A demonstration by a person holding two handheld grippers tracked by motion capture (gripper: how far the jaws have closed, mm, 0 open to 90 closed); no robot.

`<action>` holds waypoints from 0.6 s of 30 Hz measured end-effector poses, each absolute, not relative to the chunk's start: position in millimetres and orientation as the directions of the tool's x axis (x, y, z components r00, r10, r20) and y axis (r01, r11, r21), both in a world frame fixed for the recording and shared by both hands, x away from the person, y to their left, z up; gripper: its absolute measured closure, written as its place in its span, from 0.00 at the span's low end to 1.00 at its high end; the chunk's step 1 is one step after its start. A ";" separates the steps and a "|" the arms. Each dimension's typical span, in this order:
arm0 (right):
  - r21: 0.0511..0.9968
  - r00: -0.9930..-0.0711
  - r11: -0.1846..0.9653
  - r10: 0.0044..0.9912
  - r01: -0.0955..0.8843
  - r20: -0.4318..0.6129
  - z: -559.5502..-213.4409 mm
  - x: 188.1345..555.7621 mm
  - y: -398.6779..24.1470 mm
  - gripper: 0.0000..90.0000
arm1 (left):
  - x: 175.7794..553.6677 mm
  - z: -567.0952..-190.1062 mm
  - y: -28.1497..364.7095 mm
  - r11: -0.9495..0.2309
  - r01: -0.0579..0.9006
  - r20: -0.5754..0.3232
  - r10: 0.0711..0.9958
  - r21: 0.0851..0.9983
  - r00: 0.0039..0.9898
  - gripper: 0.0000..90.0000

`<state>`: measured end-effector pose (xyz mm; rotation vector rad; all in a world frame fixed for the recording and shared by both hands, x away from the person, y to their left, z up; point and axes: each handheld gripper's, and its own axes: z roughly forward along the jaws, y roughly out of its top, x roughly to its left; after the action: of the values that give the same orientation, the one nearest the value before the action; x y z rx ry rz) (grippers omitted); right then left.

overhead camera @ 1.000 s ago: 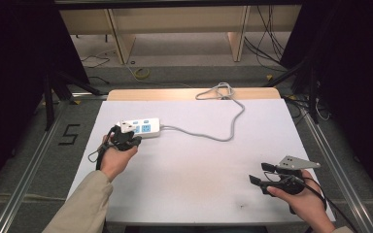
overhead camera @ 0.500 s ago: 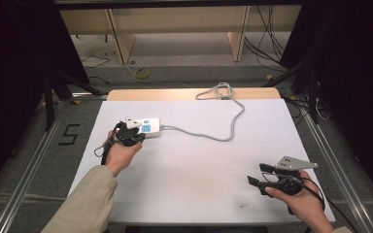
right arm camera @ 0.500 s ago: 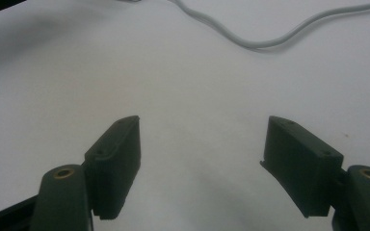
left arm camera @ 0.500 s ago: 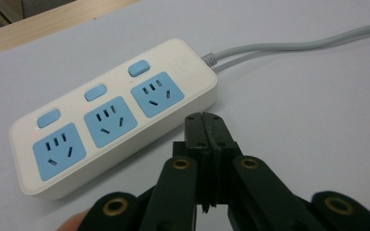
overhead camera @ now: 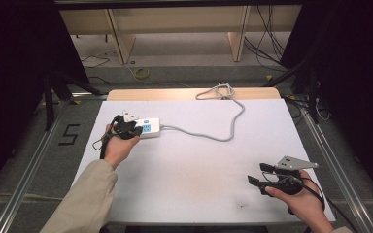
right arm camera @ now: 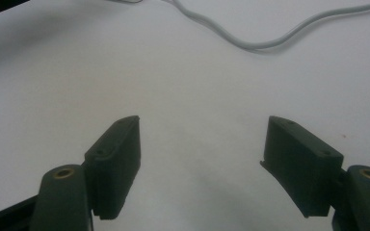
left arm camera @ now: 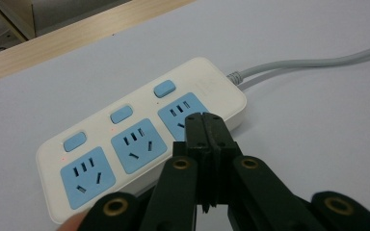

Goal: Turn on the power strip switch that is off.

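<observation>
Left gripper (left arm camera: 204,120), jaws pressed together, hovers over the power strip (left arm camera: 139,139); aim the tip squarely at the switch button (left arm camera: 164,88) ahead.

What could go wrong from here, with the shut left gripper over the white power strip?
The left gripper, jaws shut, hovers over the white power strip with blue sockets and switches; its tips could hit a socket rather than a blue switch button. The strip lies loose on the white table and may slide, as the open right gripper is far away.
</observation>
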<state>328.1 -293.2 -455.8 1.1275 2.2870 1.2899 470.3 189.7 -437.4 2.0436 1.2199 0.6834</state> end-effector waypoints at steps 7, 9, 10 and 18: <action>0.816 -0.653 0.296 0.747 0.496 0.126 -456.7 328.9 -293.1 0.33 | 475.5 -438.3 188.1 -0.365 0.558 0.115 0.895 0.745 0.432 1.00; 0.817 -0.656 0.299 0.745 0.493 0.123 -456.7 328.9 -292.8 0.33 | 476.1 -437.1 190.0 -0.364 0.559 0.115 0.895 0.745 0.430 1.00; 0.819 -0.655 0.299 0.746 0.490 0.120 -456.3 328.9 -292.6 0.33 | 476.5 -436.6 190.9 -0.357 0.557 0.111 0.898 0.750 0.426 1.00; 0.818 -0.654 0.298 0.747 0.492 0.121 -456.5 329.6 -292.3 0.33 | 484.0 -435.1 193.3 -0.340 0.576 0.098 0.907 0.744 0.409 1.00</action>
<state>329.6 -292.3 -456.5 1.1271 2.2866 1.2838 484.0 193.3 -435.1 2.0407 1.2563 0.6826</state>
